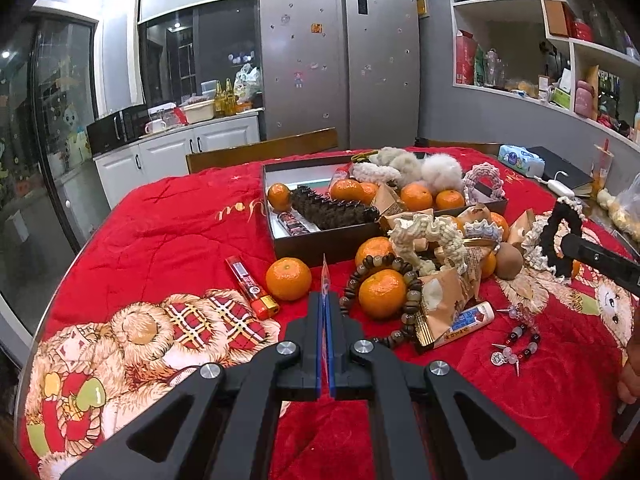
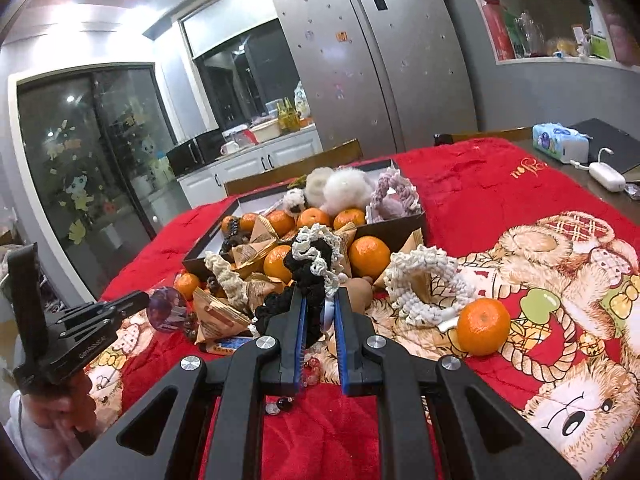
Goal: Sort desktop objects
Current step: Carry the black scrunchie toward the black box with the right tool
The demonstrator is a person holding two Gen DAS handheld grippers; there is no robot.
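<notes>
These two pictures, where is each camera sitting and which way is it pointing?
Left wrist view: sits on the left claw, looking along its shut fingers across the red blanket toward the box and fridge; the claw pinches a thin flat disc.
Right wrist view: sits on the right claw, facing the same box from the right; it grips a black-and-white scrunchie.
Shared: box, oranges, fridge, and each view shows the other claw.

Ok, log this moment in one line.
left hand-held gripper: shut on badge | right hand-held gripper: shut on black scrunchie | box: partly filled
</notes>
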